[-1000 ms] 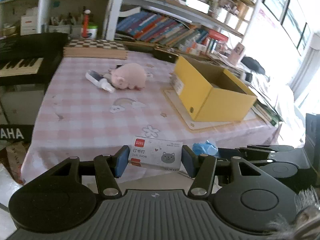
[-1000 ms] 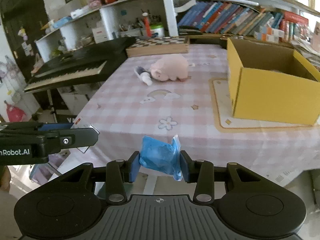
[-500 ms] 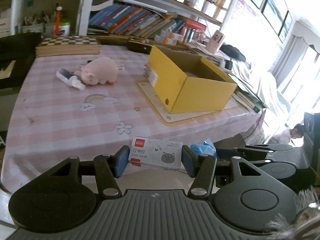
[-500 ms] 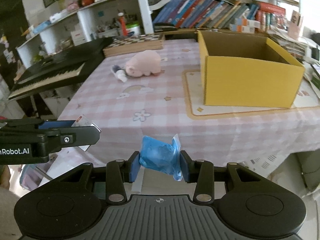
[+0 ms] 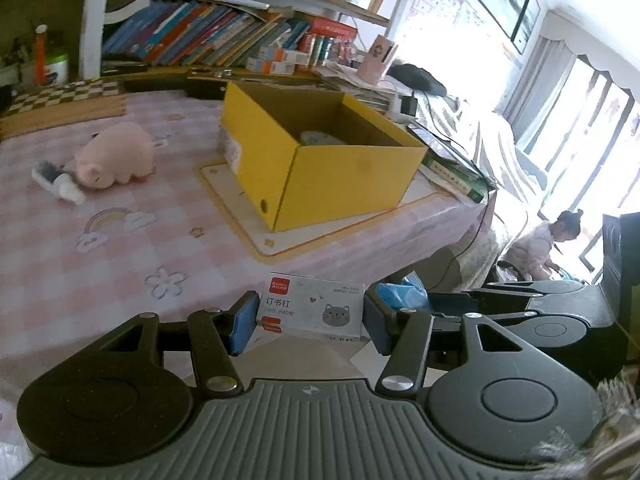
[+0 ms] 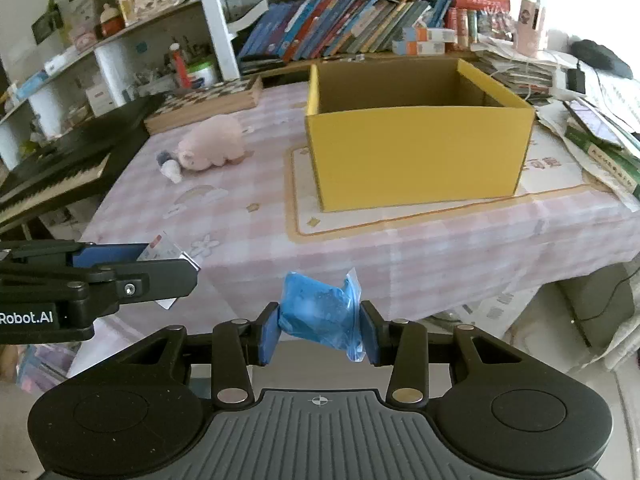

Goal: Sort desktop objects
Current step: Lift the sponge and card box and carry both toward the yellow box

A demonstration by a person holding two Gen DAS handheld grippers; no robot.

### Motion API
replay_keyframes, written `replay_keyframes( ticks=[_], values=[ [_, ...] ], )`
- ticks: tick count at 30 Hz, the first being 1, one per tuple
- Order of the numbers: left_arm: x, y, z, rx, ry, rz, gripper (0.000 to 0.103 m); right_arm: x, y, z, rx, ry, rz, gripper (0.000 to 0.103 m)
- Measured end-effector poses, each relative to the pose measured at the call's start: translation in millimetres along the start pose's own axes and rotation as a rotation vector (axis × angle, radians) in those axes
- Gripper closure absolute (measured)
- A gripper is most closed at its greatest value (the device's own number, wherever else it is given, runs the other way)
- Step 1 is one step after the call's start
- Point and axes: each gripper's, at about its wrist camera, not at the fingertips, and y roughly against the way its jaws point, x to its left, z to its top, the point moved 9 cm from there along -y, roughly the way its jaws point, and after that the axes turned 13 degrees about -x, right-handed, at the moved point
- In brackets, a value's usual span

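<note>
Left wrist view: the yellow box [image 5: 320,160] is being seen open on a placemat [image 5: 256,236] on the table w/ pink checked cloth [image 5: 80,264]. Inside it a pale roundish thing [image 5: 320,137] is lying at the bottom; what it is cannot be told. A small white staple box [image 5: 312,306] is being held in the left gripper [image 5: 306,318], blue pads pressed on its two ends, jaws partly closed around it, in front of the table edge. The right gripper [image 5: 436,304] is being seen just beside, at the right, w/ a blue bag [image 5: 404,294] in it. A pink plush pig [image 5: 114,154] is lying on the cloth left of the box, a small white tube [image 5: 60,182] touching it. Behind, a shelf w/ books [image 5: 208,40] is standing; a window is giving strong light at right.

Right wrist view: the yellow box [image 6: 416,152] interior is mostly hidden by its front wall. The blue bag [image 6: 320,312] is being squeezed between the right gripper [image 6: 320,330] pads, jaws narrow. The left gripper [image 6: 160,268] is coming in from the left, the staple box [image 6: 164,252] being held in it. The pig [image 6: 212,142] is lying on the cloth, a keyboard [image 6: 60,172] standing left of the table.
</note>
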Motion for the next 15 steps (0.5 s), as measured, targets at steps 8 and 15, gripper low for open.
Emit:
replay_keyframes(
  ticks=[8,15],
  values=[
    [-10.2,-24.3,11.8,-0.005,0.001,-0.006,0.05,-23.5,-10.1,13.5,-0.001,0.005,-0.009,0.062],
    [-21.6,-48.8,22.3,-0.002,-0.006,-0.012,0.05,-47.3,-21.3,27.1,-0.007,0.002,-0.02,0.062]
  ],
)
